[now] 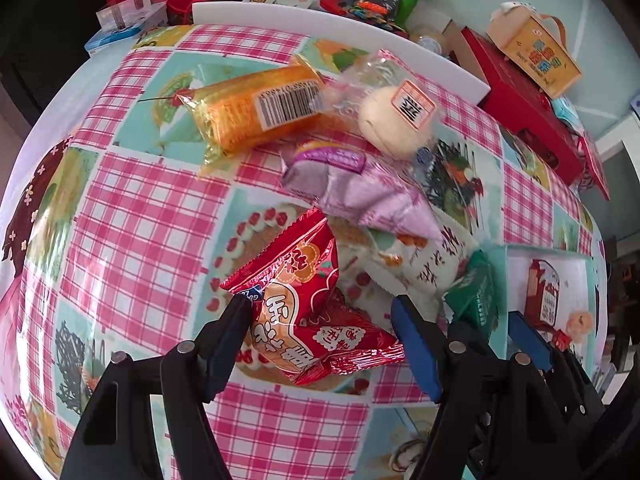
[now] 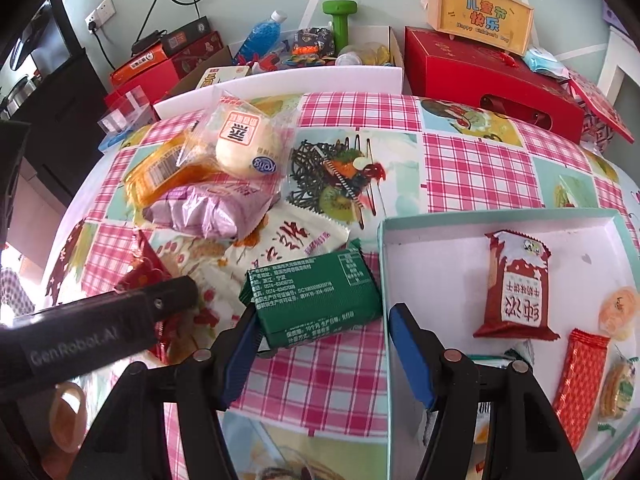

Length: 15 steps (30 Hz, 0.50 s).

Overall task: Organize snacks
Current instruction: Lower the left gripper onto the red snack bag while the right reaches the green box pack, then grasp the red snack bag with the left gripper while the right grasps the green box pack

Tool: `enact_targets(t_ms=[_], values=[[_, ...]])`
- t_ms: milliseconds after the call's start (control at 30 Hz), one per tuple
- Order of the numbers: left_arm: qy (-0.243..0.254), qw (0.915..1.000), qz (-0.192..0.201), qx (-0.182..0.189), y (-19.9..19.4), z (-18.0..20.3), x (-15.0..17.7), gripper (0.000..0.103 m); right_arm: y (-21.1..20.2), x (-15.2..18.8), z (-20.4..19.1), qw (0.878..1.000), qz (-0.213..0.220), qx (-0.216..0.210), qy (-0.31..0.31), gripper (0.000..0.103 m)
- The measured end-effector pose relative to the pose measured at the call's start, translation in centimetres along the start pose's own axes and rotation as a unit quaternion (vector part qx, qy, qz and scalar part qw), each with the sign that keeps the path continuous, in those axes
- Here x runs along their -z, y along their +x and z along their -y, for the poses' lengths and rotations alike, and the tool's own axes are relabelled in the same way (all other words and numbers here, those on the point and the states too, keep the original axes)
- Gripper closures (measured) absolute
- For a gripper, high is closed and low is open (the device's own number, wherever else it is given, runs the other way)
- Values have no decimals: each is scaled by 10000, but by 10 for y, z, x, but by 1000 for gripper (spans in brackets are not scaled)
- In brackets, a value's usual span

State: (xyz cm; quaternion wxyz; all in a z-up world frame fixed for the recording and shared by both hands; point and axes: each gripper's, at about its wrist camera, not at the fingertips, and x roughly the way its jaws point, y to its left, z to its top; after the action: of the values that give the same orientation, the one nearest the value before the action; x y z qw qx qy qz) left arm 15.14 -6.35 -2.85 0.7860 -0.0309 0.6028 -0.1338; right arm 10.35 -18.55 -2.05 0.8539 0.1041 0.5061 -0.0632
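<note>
A red foil snack packet (image 1: 296,312) lies on the checked tablecloth between the fingers of my left gripper (image 1: 320,312). Its left fingertip (image 1: 240,308) overlaps the packet's corner; I see no squeeze, so it reads as open. A green packet (image 2: 316,300) lies between the fingers of my right gripper (image 2: 326,332): the left pad touches it, the right pad stands clear of it. Just right of it sits a teal-rimmed white box (image 2: 500,216) holding a dark red packet (image 2: 516,284), an orange bar (image 2: 580,384) and small sweets.
Beyond lies a pile: an orange packet (image 1: 260,108), a wrapped bun (image 1: 392,120), a purple packet (image 1: 360,188) and a white packet (image 1: 424,264). A white board (image 2: 280,80), red gift boxes (image 2: 480,76), a green dumbbell (image 2: 340,20) and a bottle (image 2: 260,36) crowd the far edge.
</note>
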Motion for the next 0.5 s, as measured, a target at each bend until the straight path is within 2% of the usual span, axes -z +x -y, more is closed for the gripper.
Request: enact_targets(t_ms=[267, 500], values=[[-41, 10000, -13, -12, -2, -4, 12, 29, -1, 0, -2, 9999, -24, 7, -106, 35], [-61, 10000, -28, -22, -3, -7, 7, 29, -6, -2, -3, 9998, 43, -82, -169, 34]])
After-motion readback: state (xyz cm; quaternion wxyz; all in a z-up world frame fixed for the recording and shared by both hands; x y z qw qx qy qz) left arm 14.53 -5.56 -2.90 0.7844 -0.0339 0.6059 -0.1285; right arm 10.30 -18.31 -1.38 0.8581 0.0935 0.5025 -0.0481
